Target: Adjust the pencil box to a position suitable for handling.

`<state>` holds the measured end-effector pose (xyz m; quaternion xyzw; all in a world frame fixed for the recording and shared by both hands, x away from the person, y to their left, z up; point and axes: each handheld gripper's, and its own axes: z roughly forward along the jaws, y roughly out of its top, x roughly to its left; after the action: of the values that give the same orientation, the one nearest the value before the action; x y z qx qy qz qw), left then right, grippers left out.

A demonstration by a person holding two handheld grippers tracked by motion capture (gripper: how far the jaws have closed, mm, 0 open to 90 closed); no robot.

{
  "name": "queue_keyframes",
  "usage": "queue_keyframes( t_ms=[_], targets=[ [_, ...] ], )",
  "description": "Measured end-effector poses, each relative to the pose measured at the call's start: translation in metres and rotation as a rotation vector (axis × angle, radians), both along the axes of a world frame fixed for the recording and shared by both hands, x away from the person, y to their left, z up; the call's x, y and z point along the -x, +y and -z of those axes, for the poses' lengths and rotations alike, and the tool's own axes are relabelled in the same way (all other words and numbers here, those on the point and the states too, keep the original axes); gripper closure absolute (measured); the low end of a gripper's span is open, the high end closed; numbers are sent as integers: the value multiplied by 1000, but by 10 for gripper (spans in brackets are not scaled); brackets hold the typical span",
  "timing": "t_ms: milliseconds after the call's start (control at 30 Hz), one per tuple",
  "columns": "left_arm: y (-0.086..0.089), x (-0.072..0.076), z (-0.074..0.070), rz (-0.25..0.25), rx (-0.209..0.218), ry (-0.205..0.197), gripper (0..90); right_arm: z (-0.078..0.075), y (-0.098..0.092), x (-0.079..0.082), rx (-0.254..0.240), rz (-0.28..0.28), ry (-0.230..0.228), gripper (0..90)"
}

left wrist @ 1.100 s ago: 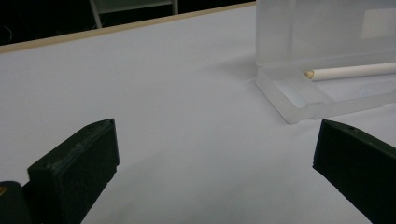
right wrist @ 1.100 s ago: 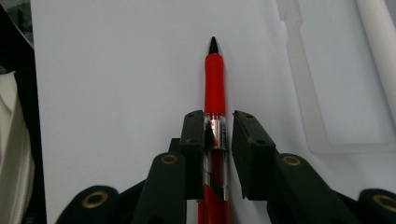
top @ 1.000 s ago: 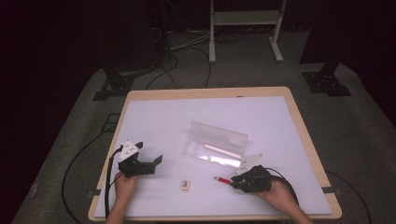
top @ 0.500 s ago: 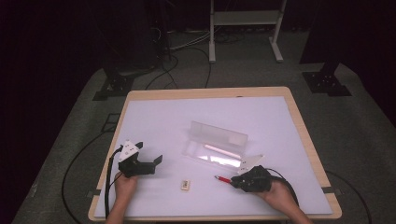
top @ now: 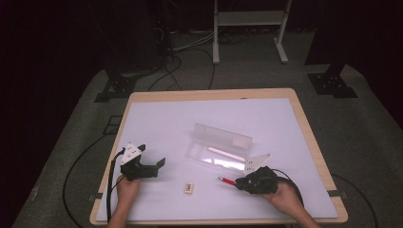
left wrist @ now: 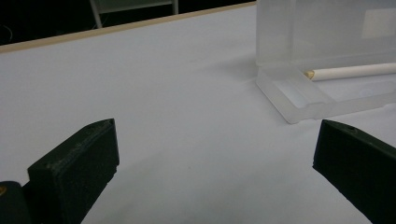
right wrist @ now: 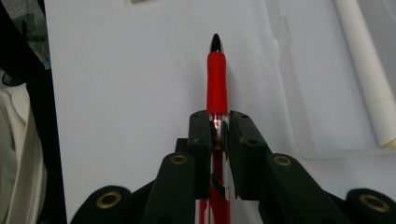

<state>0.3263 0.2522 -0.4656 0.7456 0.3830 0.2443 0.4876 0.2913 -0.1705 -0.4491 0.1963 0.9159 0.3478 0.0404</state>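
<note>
Right gripper view: right hand-held gripper (right wrist: 218,128) clamped on red pen (right wrist: 217,79), just above worktop (top: 161,123). Left hand-held gripper (left wrist: 210,172) apart, empty. Likely step: pen into open clear case (top: 223,149); next needs lift toward tray beside white pencil (top: 225,153).

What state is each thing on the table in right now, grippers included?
Left gripper: open, jaws wide apart, holding nothing.
Right gripper: shut on the red pen.
Red pen: clamped between the jaws, tip pointing away from the gripper.
Clear case: open, lid standing upright.
White stick: lying inside the case's tray.
Small tan block: loose on the table, between the grippers.
</note>
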Motion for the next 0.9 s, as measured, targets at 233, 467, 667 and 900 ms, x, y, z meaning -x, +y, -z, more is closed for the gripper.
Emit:
queue_keyframes(
  t_ms=[233, 467, 667, 900],
  targets=[
    [0, 0, 0, -1, 0, 0, 0, -19, 0, -7, -36, 6, -19, 790],
    [0, 0, 0, 0, 1, 0, 0, -35, 3, -20, -56, 2, -25, 790],
    [0, 0, 0, 1, 0, -1, 0, -43, 7, -26, -56, -5, -33, 789],
    [0, 0, 0, 1, 0, -1, 0, -49, 12, -38, -52, -8, -23, 789]
  ],
)
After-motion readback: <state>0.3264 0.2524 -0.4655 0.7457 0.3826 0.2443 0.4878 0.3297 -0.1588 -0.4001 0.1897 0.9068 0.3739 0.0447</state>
